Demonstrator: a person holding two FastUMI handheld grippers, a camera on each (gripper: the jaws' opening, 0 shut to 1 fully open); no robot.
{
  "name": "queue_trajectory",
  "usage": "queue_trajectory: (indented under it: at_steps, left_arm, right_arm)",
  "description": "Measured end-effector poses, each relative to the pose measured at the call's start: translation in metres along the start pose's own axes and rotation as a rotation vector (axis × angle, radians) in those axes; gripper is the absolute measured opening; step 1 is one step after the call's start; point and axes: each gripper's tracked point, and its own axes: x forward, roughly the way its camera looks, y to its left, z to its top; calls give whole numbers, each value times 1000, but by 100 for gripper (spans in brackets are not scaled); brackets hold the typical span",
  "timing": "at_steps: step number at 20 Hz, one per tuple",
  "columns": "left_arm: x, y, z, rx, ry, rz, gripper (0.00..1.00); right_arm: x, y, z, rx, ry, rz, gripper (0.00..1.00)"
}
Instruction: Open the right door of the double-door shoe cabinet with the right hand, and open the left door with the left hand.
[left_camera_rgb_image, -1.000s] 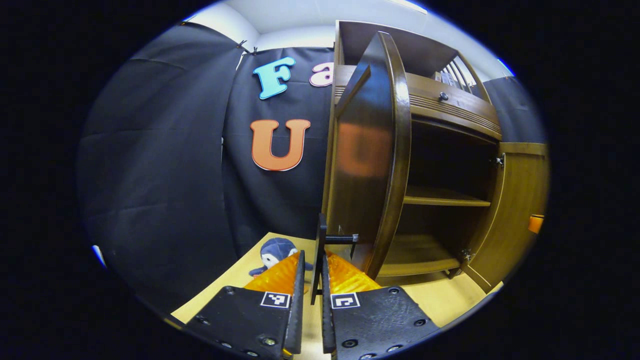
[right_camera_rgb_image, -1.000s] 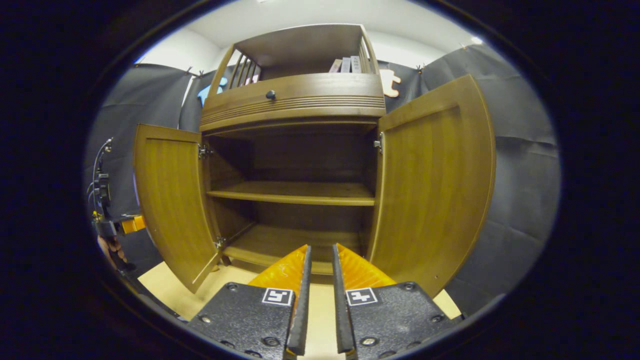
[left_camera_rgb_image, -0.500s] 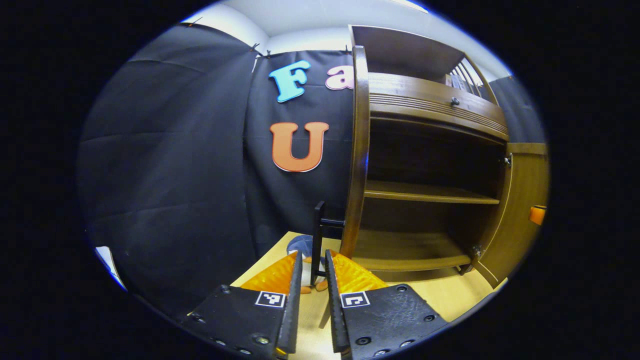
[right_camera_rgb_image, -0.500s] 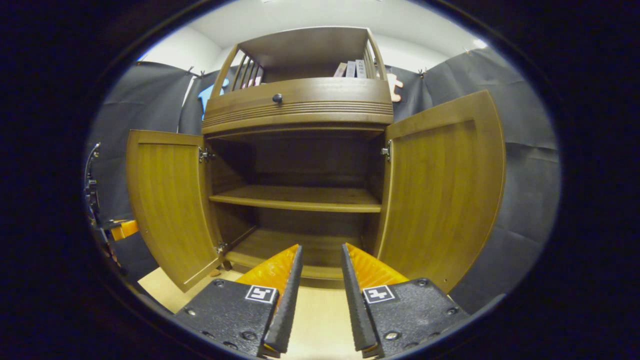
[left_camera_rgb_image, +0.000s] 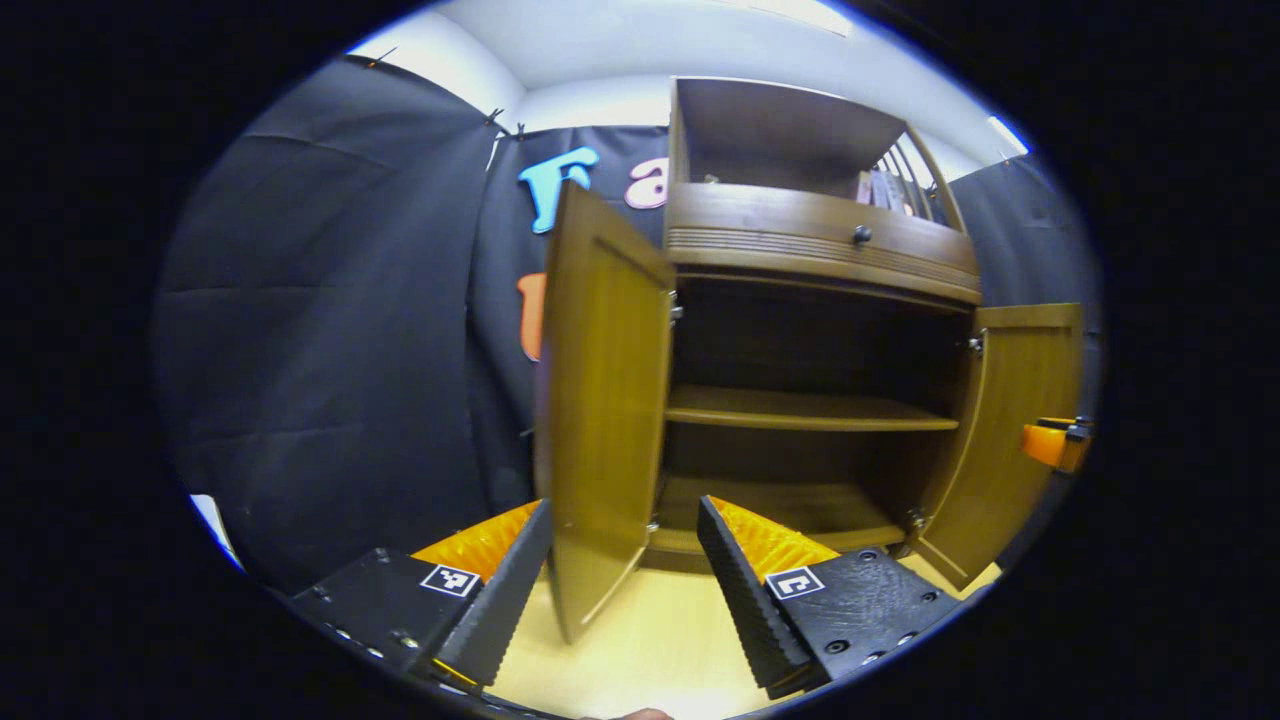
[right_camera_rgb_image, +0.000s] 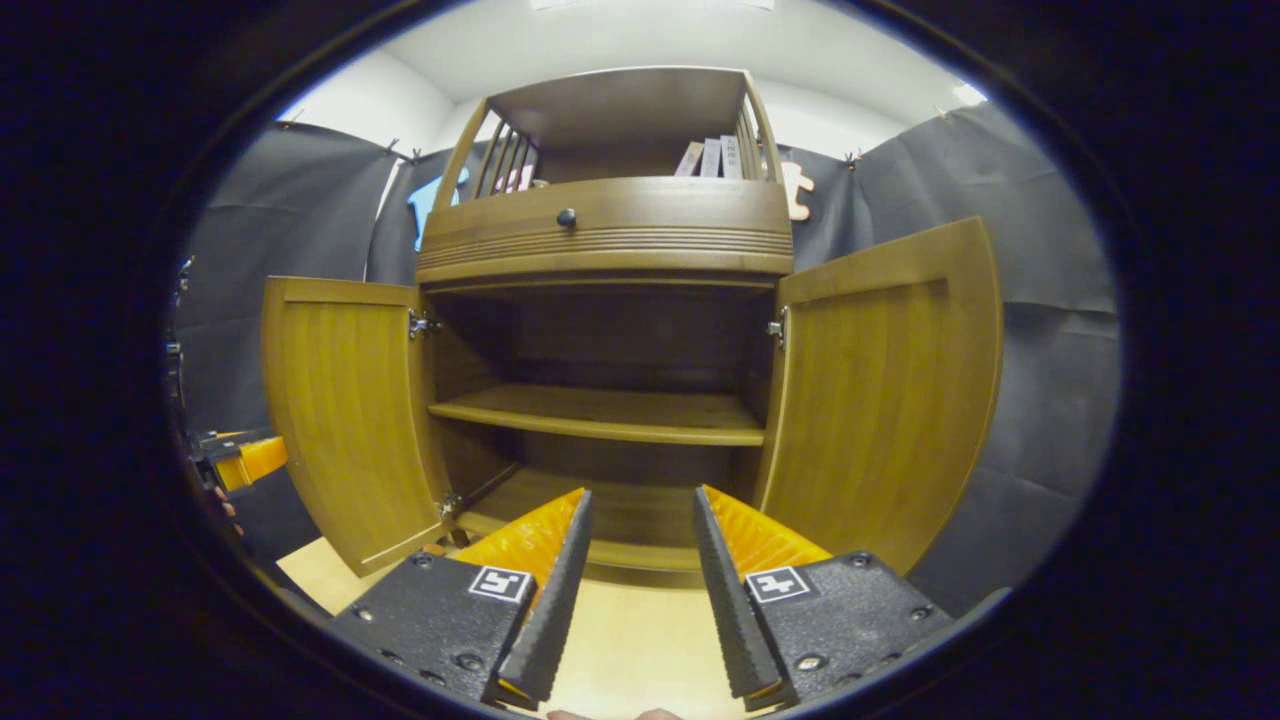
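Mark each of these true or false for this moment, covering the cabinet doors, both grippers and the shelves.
1. Both doors of the shoe cabinet are swung open. True.
2. The left gripper is clamped on the left door. False: its fingers are spread wide and press on nothing.
3. The right gripper is open and holds nothing. True.
4. Shoes fill the middle shelf. False: the shelf is bare.
5. The right door is closed. False: it stands wide open.

Glossy varnished wood shoe cabinet (right_camera_rgb_image: 600, 230), smooth wooden doors, matt black cloth wall (left_camera_rgb_image: 320, 350), small metal hinges
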Motion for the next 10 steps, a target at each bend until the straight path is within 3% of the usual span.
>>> queue_trajectory:
  at_steps: [1,2,4,6,8,10]
  left_arm:
    - [-1,-17,6,6,-15,-32,90]
    - [-1,-33,12,16,-26,-62,100]
    - [-4,-58,26,33,-56,-102,95]
    - [-6,-77,37,21,-83,-134,100]
    - [-9,-97,48,-6,-104,-162,95]
    - [-10,-110,56,-12,-119,-180,100]
  right_arm:
    - [-2,-2,6,0,-12,-1,67]
    - [-5,-6,12,0,-25,-3,70]
    - [-9,-15,20,-5,-46,-6,80]
    - [-14,-25,28,0,-65,-16,82]
    - [-18,-33,36,9,-80,-19,86]
    - [-20,-38,41,2,-90,-19,87]
